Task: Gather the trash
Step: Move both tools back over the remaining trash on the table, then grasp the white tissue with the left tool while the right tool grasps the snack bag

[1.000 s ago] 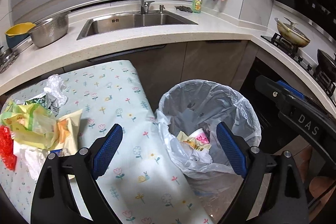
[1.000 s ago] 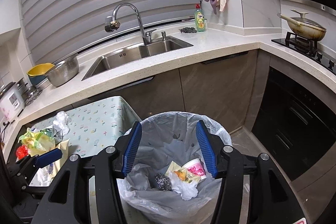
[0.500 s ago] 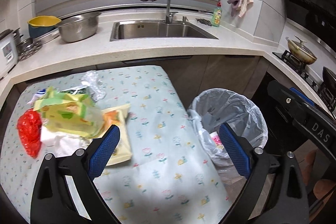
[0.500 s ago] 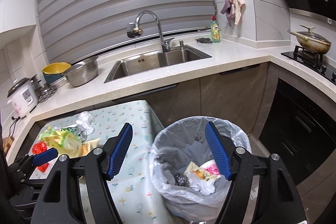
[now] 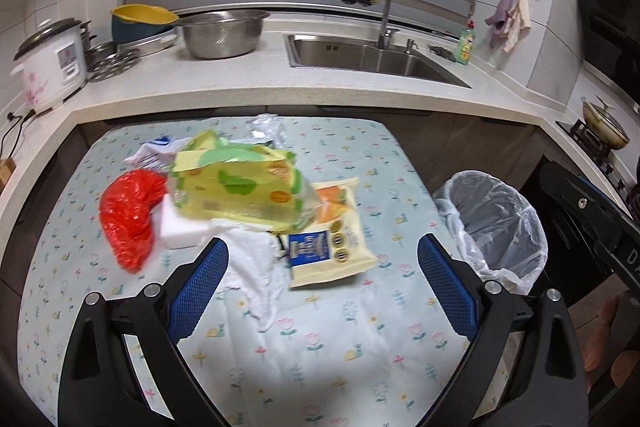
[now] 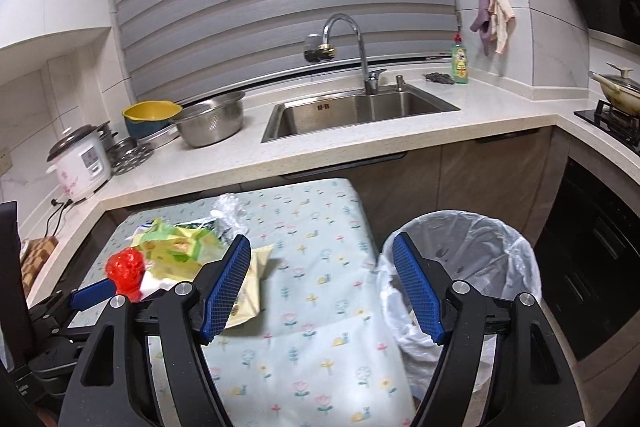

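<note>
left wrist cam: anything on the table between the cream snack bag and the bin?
Nothing. In the left wrist view, only bare floral tablecloth lies between the cream snack bag and the lined bin. The right wrist view agrees.

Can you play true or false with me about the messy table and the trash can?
1. The left gripper is open and holds nothing. True.
2. The red bag is inside the trash bin. False: it lies on the table.
3. The bin has a plastic liner. True.
4. The right gripper squeezes the yellow-green package. False: it is open and empty.
5. The bin stands on the table. False: it stands beside it.
</note>
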The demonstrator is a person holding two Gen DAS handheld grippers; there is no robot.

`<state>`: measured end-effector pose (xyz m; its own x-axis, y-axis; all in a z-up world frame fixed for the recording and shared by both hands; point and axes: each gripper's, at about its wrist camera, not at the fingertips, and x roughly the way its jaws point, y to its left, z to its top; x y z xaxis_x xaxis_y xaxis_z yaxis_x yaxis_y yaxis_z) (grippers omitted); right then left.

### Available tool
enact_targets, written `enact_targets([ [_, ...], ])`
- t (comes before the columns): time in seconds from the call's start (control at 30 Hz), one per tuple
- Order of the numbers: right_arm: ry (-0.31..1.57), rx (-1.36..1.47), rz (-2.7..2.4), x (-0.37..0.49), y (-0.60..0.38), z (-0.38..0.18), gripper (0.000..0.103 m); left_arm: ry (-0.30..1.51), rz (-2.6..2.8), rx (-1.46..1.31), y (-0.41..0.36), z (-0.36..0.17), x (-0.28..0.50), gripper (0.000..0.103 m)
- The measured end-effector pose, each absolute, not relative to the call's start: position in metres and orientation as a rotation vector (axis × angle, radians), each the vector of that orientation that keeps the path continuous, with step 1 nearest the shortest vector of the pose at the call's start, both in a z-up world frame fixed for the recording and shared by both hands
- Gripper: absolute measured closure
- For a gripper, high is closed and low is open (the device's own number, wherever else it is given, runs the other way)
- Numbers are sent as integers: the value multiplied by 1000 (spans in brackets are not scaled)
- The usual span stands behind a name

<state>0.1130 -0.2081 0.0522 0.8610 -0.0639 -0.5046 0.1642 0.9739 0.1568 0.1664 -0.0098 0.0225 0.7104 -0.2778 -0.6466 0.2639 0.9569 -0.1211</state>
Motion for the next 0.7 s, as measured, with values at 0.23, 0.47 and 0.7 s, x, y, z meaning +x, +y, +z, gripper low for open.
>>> enact_targets([
  [0.23, 555, 194, -84, 123, -176, 40, 32, 756, -248, -65, 33, 10, 172, 11],
  [0.47, 612, 195, -54, 141, -152, 15, 32, 798, -219, -85, 60, -12, 183, 10],
  [0.7, 681, 195, -42, 168, -140, -20, 32, 864, -205, -103, 73, -44, 202, 9],
])
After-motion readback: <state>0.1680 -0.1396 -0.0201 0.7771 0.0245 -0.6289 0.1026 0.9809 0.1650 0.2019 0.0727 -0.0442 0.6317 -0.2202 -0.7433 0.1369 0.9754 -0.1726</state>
